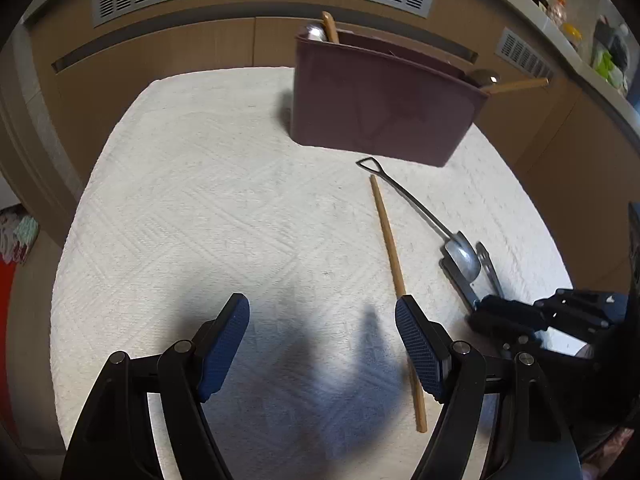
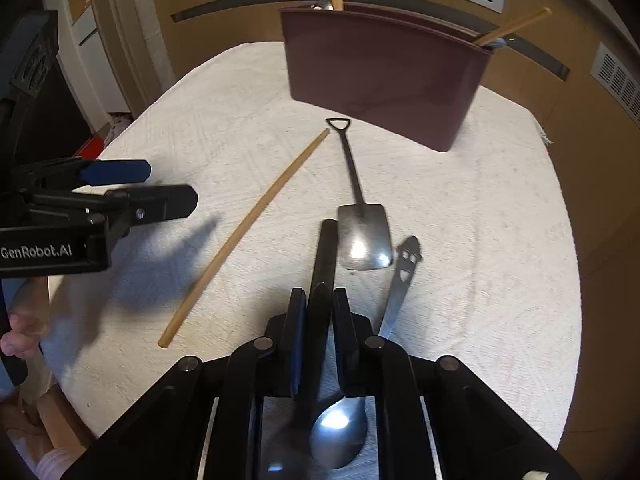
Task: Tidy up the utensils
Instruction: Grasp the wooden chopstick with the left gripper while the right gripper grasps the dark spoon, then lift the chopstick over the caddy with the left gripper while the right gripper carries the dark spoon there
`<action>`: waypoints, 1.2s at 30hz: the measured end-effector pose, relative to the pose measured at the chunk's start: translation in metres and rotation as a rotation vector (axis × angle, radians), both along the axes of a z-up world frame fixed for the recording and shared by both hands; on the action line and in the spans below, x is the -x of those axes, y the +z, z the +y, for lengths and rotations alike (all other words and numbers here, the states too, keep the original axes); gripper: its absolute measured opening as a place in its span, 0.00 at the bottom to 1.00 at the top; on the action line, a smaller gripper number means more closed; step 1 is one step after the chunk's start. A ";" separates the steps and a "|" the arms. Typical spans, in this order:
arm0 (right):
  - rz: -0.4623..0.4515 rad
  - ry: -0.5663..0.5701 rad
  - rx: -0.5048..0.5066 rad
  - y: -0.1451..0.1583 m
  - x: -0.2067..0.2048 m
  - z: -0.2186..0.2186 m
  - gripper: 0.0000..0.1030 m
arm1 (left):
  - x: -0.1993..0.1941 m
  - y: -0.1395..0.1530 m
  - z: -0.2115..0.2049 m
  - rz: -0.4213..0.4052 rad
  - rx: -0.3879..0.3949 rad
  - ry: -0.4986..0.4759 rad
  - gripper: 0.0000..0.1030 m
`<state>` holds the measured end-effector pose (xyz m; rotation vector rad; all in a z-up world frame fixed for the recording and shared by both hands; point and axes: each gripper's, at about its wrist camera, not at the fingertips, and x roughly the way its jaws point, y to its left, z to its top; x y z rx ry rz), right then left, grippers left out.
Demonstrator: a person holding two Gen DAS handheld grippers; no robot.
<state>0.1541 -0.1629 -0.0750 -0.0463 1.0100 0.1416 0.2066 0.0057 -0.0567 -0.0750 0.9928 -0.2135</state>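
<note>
Utensils lie scattered on a tabletop [image 1: 200, 200] covered with a white quilted cloth. A long thin wooden chopstick [image 1: 394, 276] rests flat on the cloth, and just beside it is a shovel-shaped steel spoon [image 2: 362, 216] whose triangular loop handle points toward a maroon plastic holder bin [image 2: 384, 76] at the far side. That bin holds wooden sticks [image 2: 516, 26] and some metal pieces leaning at its two ends. A flat steel bottle opener [image 2: 402, 280] lies just right of the shovel spoon's blade. The right hand-held gripper [image 2: 318, 308] is clamped on the black handle of a round-bowled steel spoon [image 2: 322, 364], its bowl gleaming beneath the jaws. The left hand-held gripper [image 1: 322, 336] hangs above the cloth with jaws spread wide and nothing between them, its right finger overlapping the chopstick in view.
</note>
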 end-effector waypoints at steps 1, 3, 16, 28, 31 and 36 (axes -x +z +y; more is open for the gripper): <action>-0.003 -0.012 -0.013 0.000 0.000 -0.006 0.10 | 0.000 0.000 -0.003 0.003 -0.011 -0.008 0.74; -0.016 -0.044 -0.039 0.004 0.001 -0.018 0.10 | -0.001 -0.001 -0.010 0.007 -0.027 -0.024 0.74; -0.084 -0.164 -0.153 0.016 0.015 -0.072 0.10 | -0.006 -0.005 -0.043 0.036 -0.051 -0.089 0.73; -0.068 -0.165 -0.167 0.008 0.015 -0.076 0.10 | -0.041 -0.012 -0.061 0.158 -0.045 -0.197 0.35; -0.067 -0.159 -0.165 0.009 0.016 -0.075 0.10 | -0.063 -0.012 -0.072 0.203 -0.108 -0.238 0.30; -0.054 -0.147 -0.183 0.006 0.015 -0.075 0.10 | -0.087 -0.013 -0.091 0.225 -0.179 -0.289 0.10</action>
